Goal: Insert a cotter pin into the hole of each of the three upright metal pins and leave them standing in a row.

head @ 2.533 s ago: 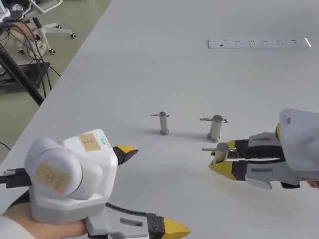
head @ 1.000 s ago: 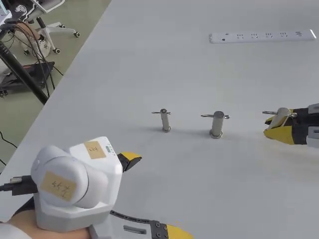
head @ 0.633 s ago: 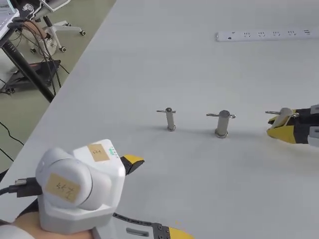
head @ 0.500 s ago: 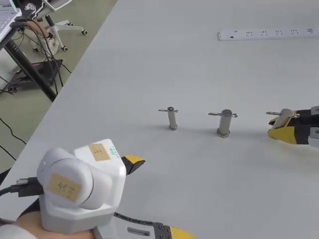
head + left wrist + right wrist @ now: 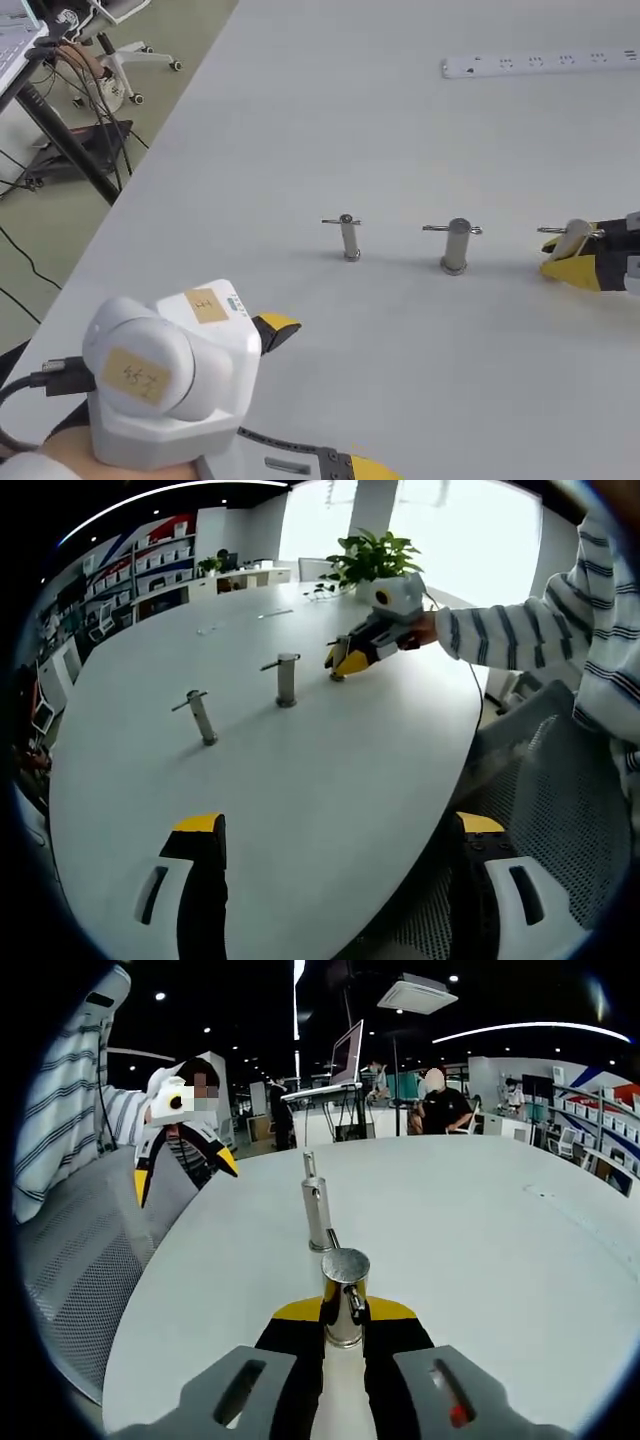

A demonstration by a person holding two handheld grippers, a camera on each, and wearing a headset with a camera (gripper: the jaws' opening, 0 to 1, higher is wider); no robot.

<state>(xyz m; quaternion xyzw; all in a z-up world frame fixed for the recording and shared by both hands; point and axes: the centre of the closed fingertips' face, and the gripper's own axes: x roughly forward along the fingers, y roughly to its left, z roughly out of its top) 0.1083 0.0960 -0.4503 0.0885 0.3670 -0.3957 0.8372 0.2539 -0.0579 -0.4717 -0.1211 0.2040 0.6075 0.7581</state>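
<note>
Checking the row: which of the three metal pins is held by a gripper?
The rightmost pin in the head view, clamped in the right gripper; the middle pin and left pin stand free on the table.

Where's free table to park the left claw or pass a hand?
Bare: the wide stretch between power strip and the pin row; also the tabletop between the row and the open left claw. Crowded: the row's right end, where the right claw grips the third pin.

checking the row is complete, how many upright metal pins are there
3: left pin and middle pin stand free, right pin sits in the jaws of the right gripper. All in one row, none seem hidden.
</note>
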